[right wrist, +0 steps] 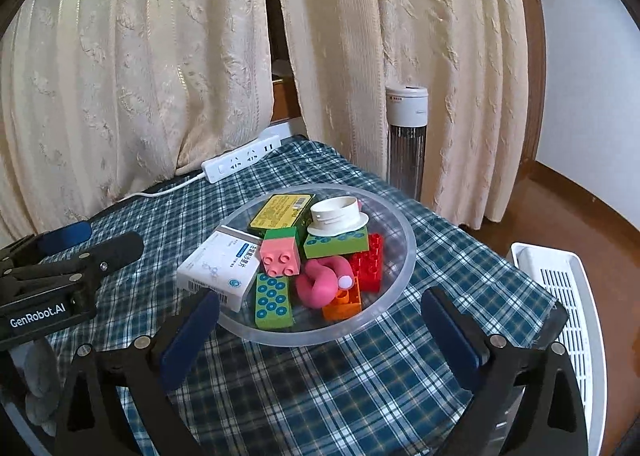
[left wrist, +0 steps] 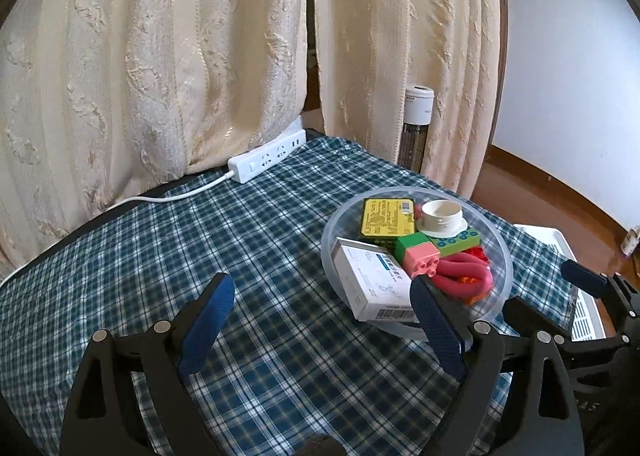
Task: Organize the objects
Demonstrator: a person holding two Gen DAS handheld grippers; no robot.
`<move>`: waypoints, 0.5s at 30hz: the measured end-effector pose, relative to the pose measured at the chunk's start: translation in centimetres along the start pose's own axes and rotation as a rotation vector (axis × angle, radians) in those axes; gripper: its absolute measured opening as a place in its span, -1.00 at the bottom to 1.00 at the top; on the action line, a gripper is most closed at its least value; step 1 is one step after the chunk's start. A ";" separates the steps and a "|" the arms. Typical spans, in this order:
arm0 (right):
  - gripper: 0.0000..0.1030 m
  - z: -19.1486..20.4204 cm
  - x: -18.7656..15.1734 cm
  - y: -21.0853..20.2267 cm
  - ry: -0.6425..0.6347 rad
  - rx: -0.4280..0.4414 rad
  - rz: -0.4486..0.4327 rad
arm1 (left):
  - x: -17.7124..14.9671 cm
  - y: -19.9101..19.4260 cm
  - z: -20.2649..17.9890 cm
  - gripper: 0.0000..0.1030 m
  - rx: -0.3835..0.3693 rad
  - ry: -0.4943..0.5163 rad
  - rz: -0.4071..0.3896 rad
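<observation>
Nearest, the left gripper [left wrist: 320, 316] stands wide with nothing between its fingers, only bare checked cloth [left wrist: 260, 240] below; its right finger overlaps the near rim of the clear bowl [left wrist: 505, 244] in this view, though whether it touches cannot be told. The right gripper [right wrist: 320, 330] is spread just as wide and holds nothing, its fingers either side of the bowl's near edge.

All the loose things lie heaped in the bowl: a white box [right wrist: 218, 268] leaning on the left wall, a pink block [right wrist: 280, 256], a green dotted block [right wrist: 273, 301], a pink foam ring [right wrist: 320, 282], orange [right wrist: 344, 302] and red bricks [right wrist: 370, 262], then a yellow-green box [right wrist: 282, 212] and a white plastic collar [right wrist: 338, 215] (perched on another green block).

Beyond, a white power strip [right wrist: 240, 162] lies along the cloth's far edge under cream curtains [right wrist: 140, 68]. A tall appliance [right wrist: 407, 136] stands behind, and a white slotted basket [right wrist: 568, 296] sits off the table's right.
</observation>
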State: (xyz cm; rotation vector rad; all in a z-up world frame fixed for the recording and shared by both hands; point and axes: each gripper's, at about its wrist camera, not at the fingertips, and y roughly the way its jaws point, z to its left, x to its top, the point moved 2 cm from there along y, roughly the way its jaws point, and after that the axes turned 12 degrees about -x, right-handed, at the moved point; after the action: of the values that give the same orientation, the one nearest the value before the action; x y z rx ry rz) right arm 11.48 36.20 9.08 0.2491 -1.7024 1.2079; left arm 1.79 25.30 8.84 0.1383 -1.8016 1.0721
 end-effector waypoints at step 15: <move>0.99 -0.6 0.1 0.2 -0.017 -0.044 -0.015 | -0.3 0.3 -1.2 0.76 -0.053 -0.002 0.039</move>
State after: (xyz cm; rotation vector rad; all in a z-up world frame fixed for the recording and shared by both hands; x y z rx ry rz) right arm 11.67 36.81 9.03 0.2451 -1.7370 1.1590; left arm 2.62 26.20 8.59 0.0732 -1.8389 1.0510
